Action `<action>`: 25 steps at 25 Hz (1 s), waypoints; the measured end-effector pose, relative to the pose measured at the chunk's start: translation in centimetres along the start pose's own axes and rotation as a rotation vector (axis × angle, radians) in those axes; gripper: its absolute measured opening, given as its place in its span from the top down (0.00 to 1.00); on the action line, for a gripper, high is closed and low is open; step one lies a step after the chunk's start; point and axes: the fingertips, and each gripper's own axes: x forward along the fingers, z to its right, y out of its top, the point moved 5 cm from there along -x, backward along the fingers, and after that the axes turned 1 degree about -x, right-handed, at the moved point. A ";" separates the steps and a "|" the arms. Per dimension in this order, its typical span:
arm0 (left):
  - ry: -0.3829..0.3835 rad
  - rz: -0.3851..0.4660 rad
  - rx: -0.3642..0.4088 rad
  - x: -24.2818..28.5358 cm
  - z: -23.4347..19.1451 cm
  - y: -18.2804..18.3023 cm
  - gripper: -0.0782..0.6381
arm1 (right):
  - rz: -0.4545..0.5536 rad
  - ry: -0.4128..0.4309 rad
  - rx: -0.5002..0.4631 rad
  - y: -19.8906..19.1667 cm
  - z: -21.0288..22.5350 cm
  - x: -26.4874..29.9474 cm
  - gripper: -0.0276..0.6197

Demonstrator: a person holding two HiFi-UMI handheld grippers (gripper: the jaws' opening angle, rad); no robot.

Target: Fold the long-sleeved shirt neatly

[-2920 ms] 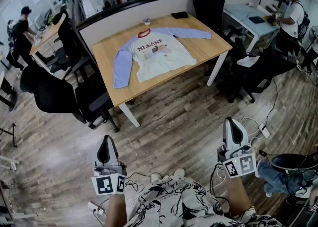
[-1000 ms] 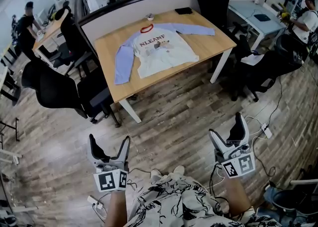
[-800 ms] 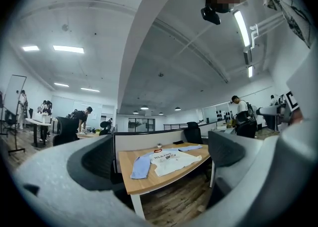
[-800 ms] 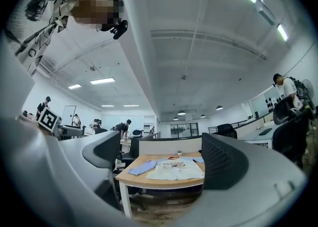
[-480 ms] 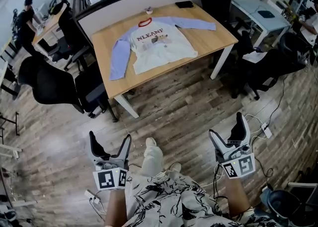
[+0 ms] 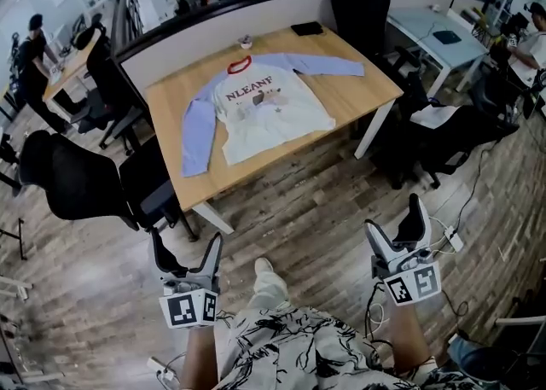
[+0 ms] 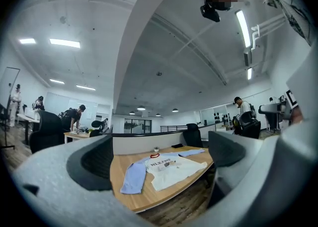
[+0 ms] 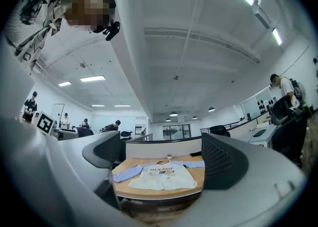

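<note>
A long-sleeved shirt (image 6: 264, 111) lies flat on a wooden table (image 6: 358, 88), white body, light blue sleeves spread out, red collar toward the far side. It also shows far off as the shirt (image 7: 166, 167) between the left jaws and as the shirt (image 8: 161, 176) between the right jaws. My left gripper (image 6: 186, 262) and right gripper (image 6: 397, 233) are held low over the floor, well short of the table. Both stand open with nothing between their fingers.
Black office chairs (image 6: 77, 179) stand left of the table and another chair (image 6: 444, 136) to its right. A small cup (image 6: 246, 41) and a dark flat object (image 6: 305, 29) sit at the table's far edge. Cables and a power strip (image 6: 450, 239) lie on the wooden floor.
Both grippers went from shut to open between the earliest frame and one second ago. The view has drawn a little closer to the table; a foot has stepped forward.
</note>
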 end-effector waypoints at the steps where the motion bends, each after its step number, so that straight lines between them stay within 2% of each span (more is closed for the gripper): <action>1: -0.004 0.007 0.000 1.3 -0.5 0.3 0.07 | 0.009 -0.006 0.001 0.3 0.2 1.2 0.18; 12: -0.053 0.026 -0.030 12.6 -6.1 0.2 0.07 | 0.019 -0.028 -0.016 -0.4 0.3 12.6 0.18; 18: -0.080 0.022 -0.027 16.3 -8.6 -0.5 0.07 | 0.026 -0.029 -0.034 -1.2 -0.7 16.9 0.18; 25: -0.084 -0.028 -0.024 19.2 -10.3 -2.4 0.07 | -0.006 -0.025 -0.033 -3.0 -0.7 19.9 0.18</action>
